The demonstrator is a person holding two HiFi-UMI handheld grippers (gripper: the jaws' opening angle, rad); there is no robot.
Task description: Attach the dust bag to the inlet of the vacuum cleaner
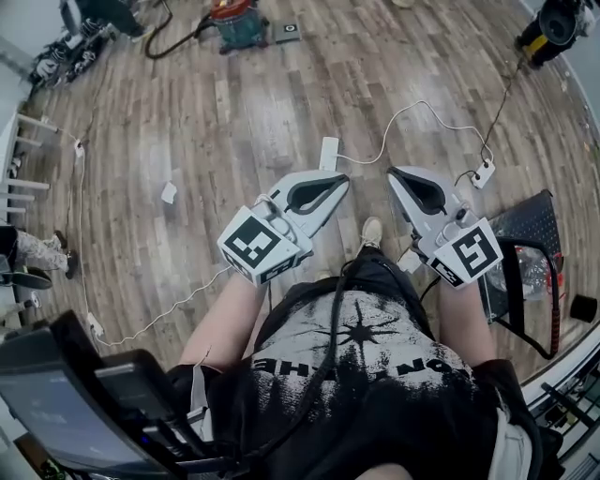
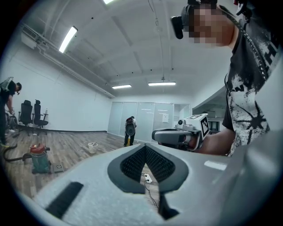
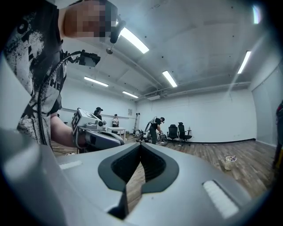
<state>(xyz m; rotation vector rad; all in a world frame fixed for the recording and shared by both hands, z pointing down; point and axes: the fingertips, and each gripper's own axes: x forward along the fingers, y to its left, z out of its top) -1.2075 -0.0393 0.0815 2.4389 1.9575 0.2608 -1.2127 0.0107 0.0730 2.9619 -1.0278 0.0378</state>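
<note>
Both tongs are closed with nothing between the jaws: the left gripper (image 1: 339, 181) and the right gripper (image 1: 397, 174) sit side by side, just in front of the person's black printed shirt (image 1: 375, 356), pointing out over the wood floor (image 1: 234, 122). Near the right gripper's tip lies a white power strip (image 1: 484, 173). Well apart from both grippers — at the far edge of the floor — stands the vacuum cleaner (image 1: 236, 26), with a red top.

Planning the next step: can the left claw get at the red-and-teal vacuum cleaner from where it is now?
Probably not yet. The vacuum cleaner stands far across the wood floor, well beyond the left claw, which is shut and empty. The floor between looks passable, so walking over should do.
</note>
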